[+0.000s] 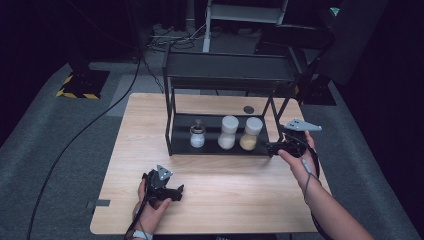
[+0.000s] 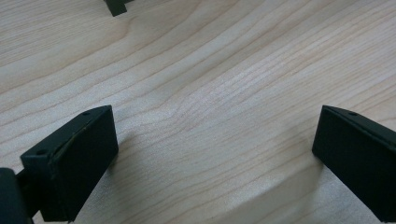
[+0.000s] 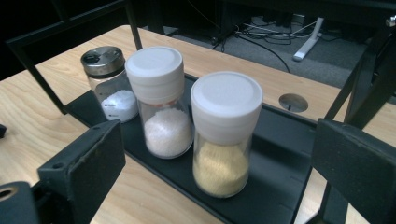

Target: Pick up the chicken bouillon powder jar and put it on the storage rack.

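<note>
Fingers of both grippers, right (image 3: 219, 172) and left (image 2: 210, 163), stand apart, empty. On the rack's tray (image 3: 280, 154): yellow-grain jar (image 3: 224, 135) nearest, white-grain jar (image 3: 161, 100) beside it, steel-capped shaker (image 3: 108, 81) beyond.

The wooden table (image 1: 150, 150) holds a black rack (image 1: 172, 125) at its 12 o'clock side. On the rack's bottom shelf (image 3: 280, 154) stand three jars in a row. A round hole (image 1: 248, 109) sits behind.

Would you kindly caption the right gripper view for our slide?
Open right gripper facing three jars on the rack's bottom shelf.
</note>
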The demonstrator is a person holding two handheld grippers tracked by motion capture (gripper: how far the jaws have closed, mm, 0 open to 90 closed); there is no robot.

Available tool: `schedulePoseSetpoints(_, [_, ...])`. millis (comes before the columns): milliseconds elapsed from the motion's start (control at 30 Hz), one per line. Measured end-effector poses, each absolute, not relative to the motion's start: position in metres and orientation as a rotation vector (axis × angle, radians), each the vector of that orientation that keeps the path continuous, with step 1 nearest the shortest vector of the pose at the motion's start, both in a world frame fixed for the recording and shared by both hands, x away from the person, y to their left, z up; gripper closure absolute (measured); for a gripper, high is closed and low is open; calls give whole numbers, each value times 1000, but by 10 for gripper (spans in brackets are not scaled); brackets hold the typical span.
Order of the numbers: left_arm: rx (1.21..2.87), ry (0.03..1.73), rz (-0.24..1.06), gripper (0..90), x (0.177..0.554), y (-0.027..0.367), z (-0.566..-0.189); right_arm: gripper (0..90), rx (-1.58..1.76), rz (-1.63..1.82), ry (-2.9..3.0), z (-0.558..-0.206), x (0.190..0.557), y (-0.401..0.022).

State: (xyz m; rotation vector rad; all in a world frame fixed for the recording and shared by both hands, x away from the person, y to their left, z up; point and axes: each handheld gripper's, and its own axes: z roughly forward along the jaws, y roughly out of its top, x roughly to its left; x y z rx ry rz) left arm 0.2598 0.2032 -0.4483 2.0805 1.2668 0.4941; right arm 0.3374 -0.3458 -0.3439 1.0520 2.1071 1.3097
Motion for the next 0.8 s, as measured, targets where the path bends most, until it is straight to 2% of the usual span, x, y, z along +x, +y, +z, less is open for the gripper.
schedulePoseSetpoints(433, [2080, 1268, 494, 3, 260, 203, -448, 24, 1066, 1288, 2138, -352, 313, -358])
schedulePoseSetpoints(800, [2080, 1268, 495, 3, 260, 203, -448, 24, 1088, 1250, 2184, -373, 307, -365])
